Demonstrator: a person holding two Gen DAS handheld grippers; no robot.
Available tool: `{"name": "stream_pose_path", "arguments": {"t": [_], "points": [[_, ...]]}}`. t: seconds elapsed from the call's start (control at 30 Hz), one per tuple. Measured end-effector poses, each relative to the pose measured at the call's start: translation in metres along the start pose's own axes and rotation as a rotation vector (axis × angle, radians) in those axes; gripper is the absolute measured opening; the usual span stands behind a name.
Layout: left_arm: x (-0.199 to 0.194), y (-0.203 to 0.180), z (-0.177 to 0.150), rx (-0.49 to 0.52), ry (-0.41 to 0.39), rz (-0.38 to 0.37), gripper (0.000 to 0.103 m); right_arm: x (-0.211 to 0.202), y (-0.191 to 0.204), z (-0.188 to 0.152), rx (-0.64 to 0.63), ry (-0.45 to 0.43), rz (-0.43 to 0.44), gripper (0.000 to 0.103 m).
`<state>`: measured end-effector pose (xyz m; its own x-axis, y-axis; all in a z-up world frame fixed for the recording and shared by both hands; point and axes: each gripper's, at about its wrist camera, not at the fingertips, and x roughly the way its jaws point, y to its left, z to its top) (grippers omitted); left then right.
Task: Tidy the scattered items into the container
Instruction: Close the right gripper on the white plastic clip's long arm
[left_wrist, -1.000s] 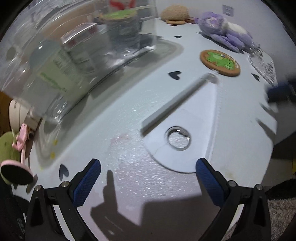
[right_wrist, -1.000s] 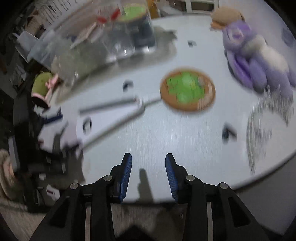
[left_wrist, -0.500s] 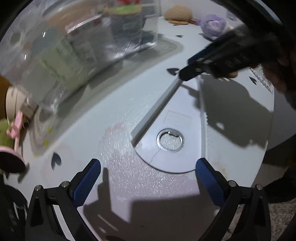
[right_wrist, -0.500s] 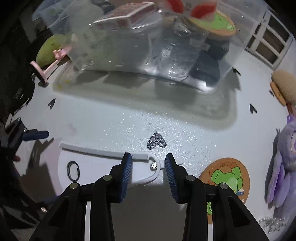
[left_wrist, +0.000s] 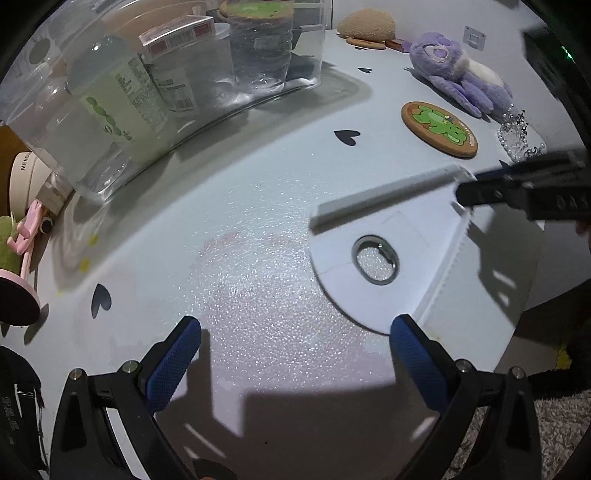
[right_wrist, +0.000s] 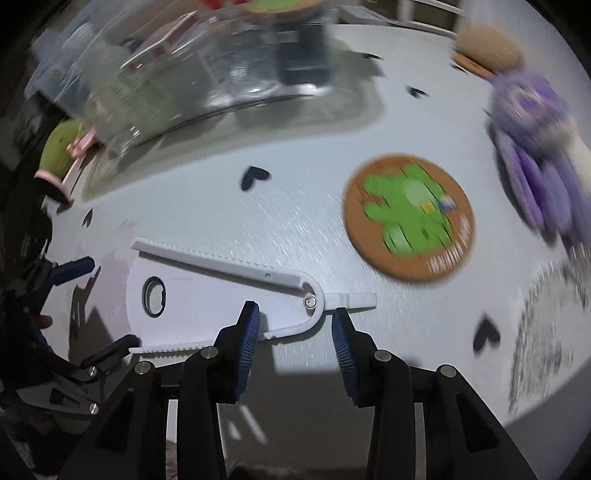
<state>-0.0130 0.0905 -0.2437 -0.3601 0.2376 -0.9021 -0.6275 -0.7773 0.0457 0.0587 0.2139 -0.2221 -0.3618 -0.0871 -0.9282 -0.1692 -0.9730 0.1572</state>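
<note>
Plastic, white and thin, the folding fan (right_wrist: 207, 295) lies flat on the counter (left_wrist: 258, 206), half spread, its two toothed ribs meeting at a screw pivot with a short tab beyond it. It looks light and stiff along the ribs, while the leaf between them is flimsy sheet that would buckle or slide under a pinch. The pivot end, where the ribs join, is the firmest place to take it; the smooth plastic may skid on the counter if pushed instead of squeezed.

The right hand-held gripper (right_wrist: 295, 328) sits low at that pivot end, jaws parted with the curved hinge between them and nothing clamped. Its view is smeared, so whether a pad already touches the rib is hard to say. The left hand-held gripper (left_wrist: 295, 347) hovers wide open and empty at the fan's rounded edge, near the metal-ringed hole.

The clear container (left_wrist: 177, 92) stands well apart at the back of the counter, holding bottles, a card box and a coaster. Outside it lie the frog coaster (left_wrist: 439, 129), a purple plush octopus (left_wrist: 461, 77), a beaded crown (left_wrist: 515, 136) and a tan plush (left_wrist: 369, 24).
</note>
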Motion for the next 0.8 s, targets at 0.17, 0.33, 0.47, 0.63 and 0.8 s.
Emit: {"name": "stream_pose_path", "arguments": {"t": [0.17,0.33,0.47,0.63,0.8], "points": [[0.000,-0.003,0.005,0.029,-0.005,-0.038,0.103,-0.010,-0.002,-0.022,0.082,-0.027,-0.053,0.040],[0.005,-0.019,0.013,0.097,0.003,-0.066,0.102,-0.009,0.010,-0.045,0.071,-0.018,-0.145,0.044],[0.009,-0.030,0.018,0.139,0.007,-0.086,0.101,-0.011,0.017,-0.062,0.068,-0.021,-0.194,0.044],[0.007,-0.032,0.023,0.156,-0.011,-0.101,0.101,-0.009,0.014,-0.062,0.103,-0.016,-0.191,0.045],[0.005,-0.027,0.020,0.157,-0.016,-0.106,0.101,-0.016,0.000,-0.062,0.188,0.028,-0.075,0.045]]}}
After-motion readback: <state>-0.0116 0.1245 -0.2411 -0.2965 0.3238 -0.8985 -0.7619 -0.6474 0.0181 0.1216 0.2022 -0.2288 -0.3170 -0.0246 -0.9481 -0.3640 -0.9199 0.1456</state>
